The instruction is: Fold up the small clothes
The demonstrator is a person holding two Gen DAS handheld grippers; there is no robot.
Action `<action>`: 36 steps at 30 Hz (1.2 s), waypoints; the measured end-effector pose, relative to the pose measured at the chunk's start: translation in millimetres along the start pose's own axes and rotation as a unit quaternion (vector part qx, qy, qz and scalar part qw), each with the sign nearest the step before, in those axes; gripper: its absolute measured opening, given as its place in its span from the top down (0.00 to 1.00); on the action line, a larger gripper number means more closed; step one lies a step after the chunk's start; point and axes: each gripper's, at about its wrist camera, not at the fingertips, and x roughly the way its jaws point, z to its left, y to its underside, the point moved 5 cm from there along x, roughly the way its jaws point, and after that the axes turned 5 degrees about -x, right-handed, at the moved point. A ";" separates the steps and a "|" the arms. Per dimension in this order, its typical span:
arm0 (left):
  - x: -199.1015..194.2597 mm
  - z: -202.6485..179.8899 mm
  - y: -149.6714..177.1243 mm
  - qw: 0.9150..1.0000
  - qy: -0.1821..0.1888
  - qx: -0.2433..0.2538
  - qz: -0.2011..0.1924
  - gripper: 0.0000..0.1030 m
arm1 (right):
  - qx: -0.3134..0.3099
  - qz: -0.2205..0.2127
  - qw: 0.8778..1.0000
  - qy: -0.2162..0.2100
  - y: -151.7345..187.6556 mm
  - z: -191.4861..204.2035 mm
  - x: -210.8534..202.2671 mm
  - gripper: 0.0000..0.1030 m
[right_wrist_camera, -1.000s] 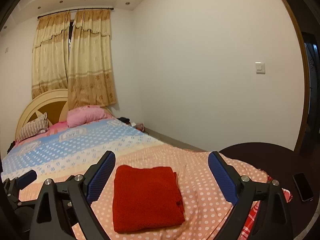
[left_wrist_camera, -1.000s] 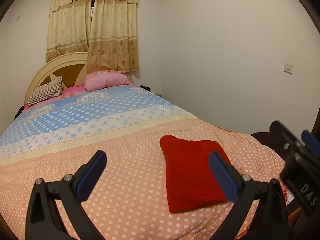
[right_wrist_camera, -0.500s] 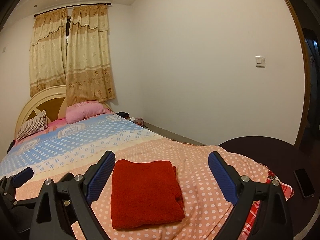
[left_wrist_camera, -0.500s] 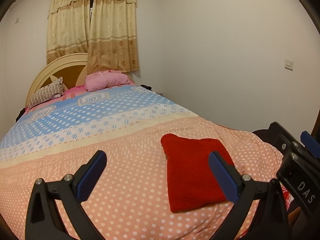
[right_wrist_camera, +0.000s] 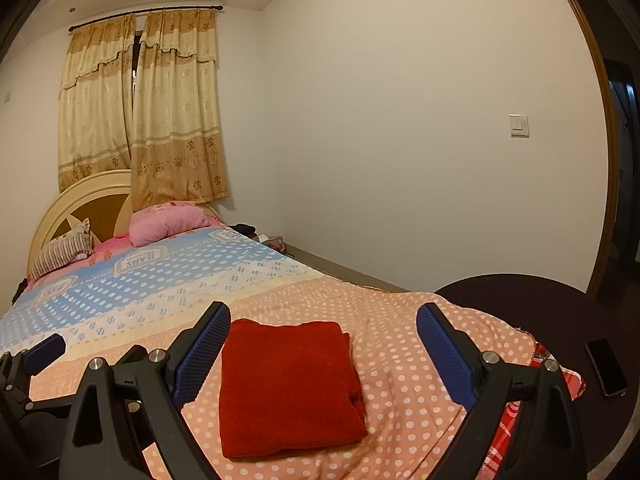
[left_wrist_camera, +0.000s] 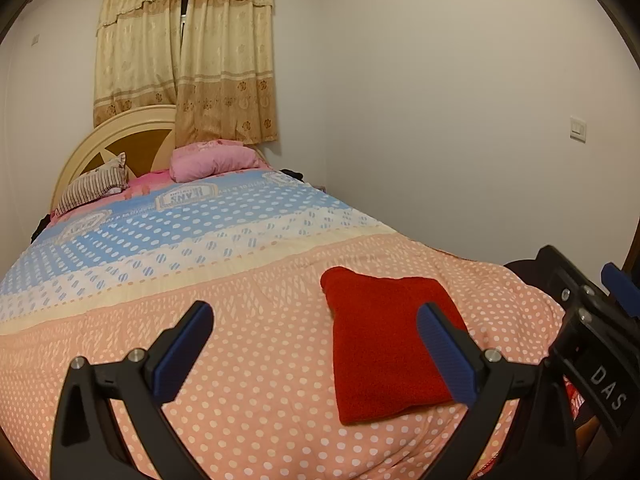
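Looking down the left wrist view first, then the right.

Left view, left hand-held gripper (left_wrist_camera: 316,350): spread wide and empty, hanging above the bedspread; I'd say it is held clear because nothing here wants gripping just now.
Left view, cloth (left_wrist_camera: 384,340): a red cloth lying in a flat, squared-off packet on the bed (left_wrist_camera: 240,288) near its foot, to the right of this gripper's line. It looks folded already, so the folding of this piece seems done.
Left view, right hand-held gripper (left_wrist_camera: 592,344): only its black frame and a blue pad show at the right edge, beside the cloth.
Left view, room: polka-dot cover, peach at the foot and blue further up; pillow (left_wrist_camera: 214,160) against a rounded headboard (left_wrist_camera: 120,140); curtains (left_wrist_camera: 188,52) drawn behind.

Right view, right hand-held gripper: fingers wide apart with nothing between them, the cloth lying below and between them, untouched.
Right view, cloth: edges fairly even, the layers showing along its right side; placed near the foot, probably for easy reach.
Right view, left hand-held gripper: its frame pokes in low on the left, apart from the cloth.
Right view, counter (right_wrist_camera: 552,300): dark and round, beyond the bed's corner, with a phone (right_wrist_camera: 606,368) on it.
Right view, room: plain white wall carrying a switch (right_wrist_camera: 519,125).
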 end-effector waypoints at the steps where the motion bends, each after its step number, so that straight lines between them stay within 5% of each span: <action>1: 0.0 -0.3 0.6 1.000 0.000 0.000 0.000 0.00 | 0.000 0.001 1.000 0.000 0.1 0.3 0.8 0.08; 36: 2.0 -2.7 -0.3 1.000 -0.010 0.001 -0.002 0.00 | 0.001 0.004 1.000 0.013 7.1 -4.0 4.5 0.08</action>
